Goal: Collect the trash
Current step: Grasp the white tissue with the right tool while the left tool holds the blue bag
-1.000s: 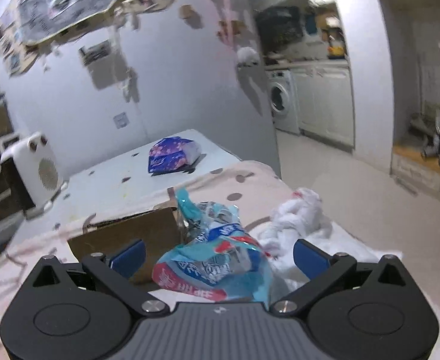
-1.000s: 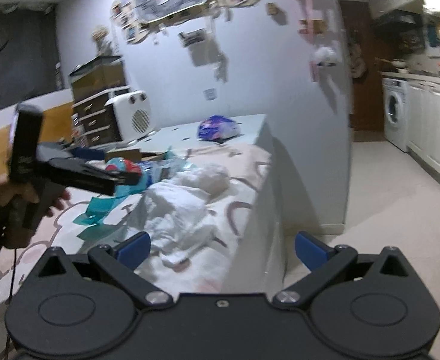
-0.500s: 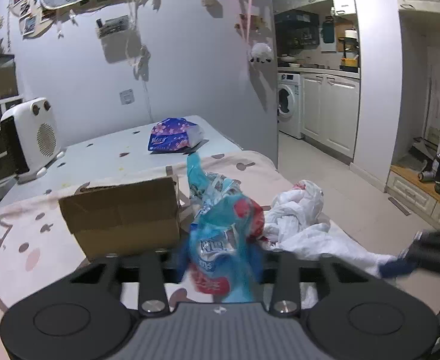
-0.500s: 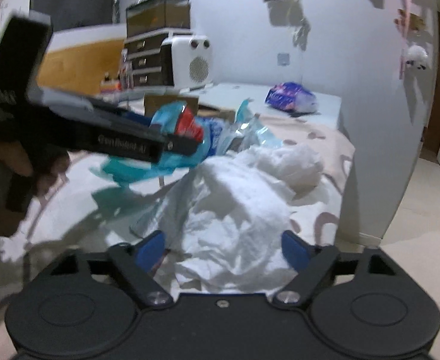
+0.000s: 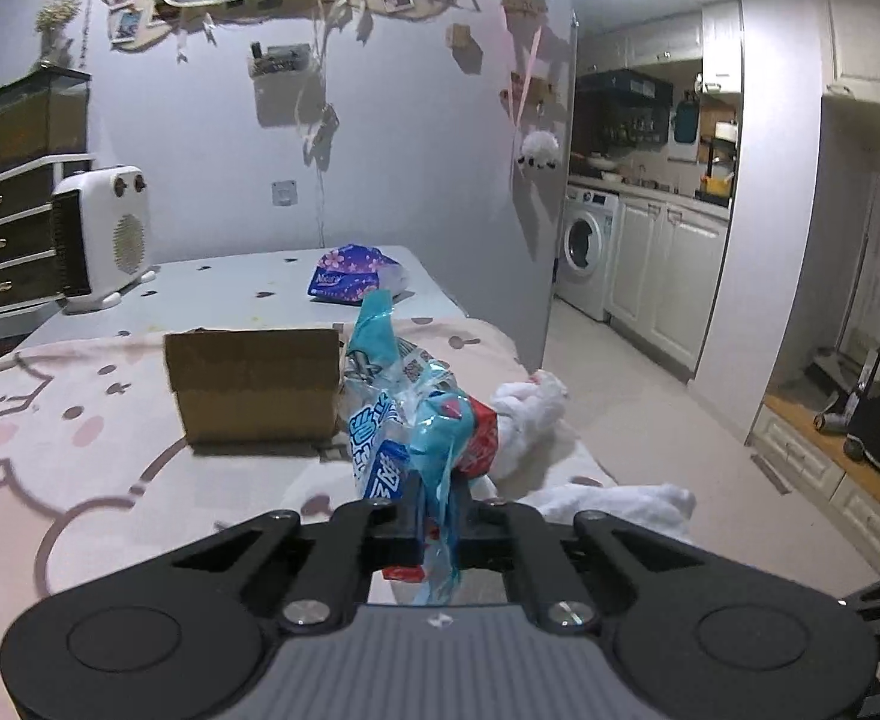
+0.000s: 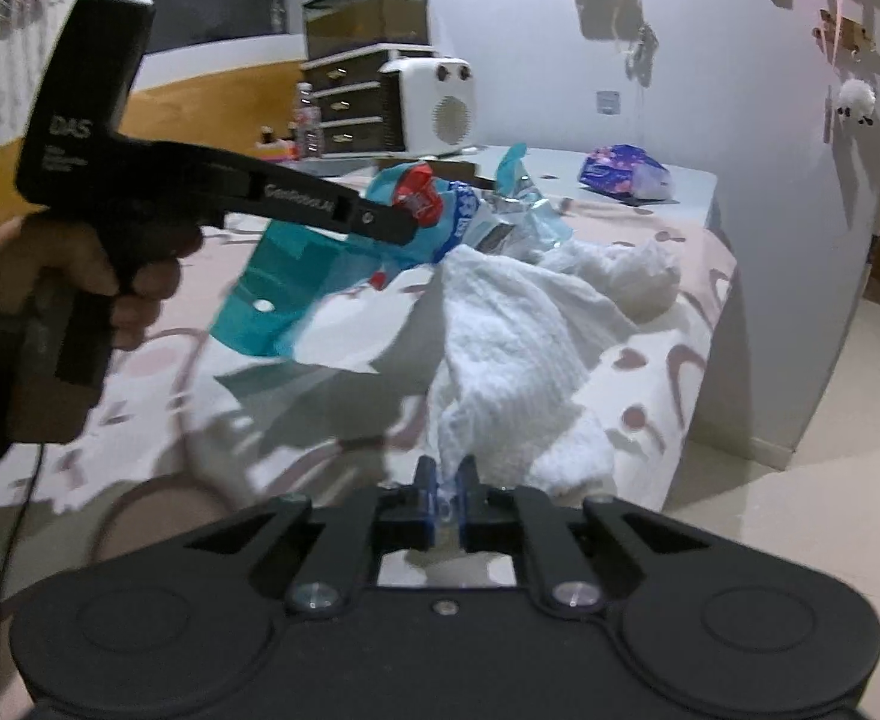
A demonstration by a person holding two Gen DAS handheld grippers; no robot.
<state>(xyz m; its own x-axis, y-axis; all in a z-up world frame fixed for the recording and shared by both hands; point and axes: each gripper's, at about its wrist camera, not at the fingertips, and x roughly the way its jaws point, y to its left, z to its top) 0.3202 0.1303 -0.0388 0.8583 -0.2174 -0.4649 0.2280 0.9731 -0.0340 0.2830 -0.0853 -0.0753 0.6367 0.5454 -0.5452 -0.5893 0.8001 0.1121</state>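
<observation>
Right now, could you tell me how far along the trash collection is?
Nothing looks binned yet. In hand: the left gripper is shut on the blue snack wrapper, and the right gripper is shut on the white crumpled paper. Left: the cardboard box and purple tissue pack remain on the table.

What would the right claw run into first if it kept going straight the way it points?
Probably only the white crumpled paper that the right claw already pinches; its heap lies straight ahead on the bed. Depth is uncertain.
</observation>
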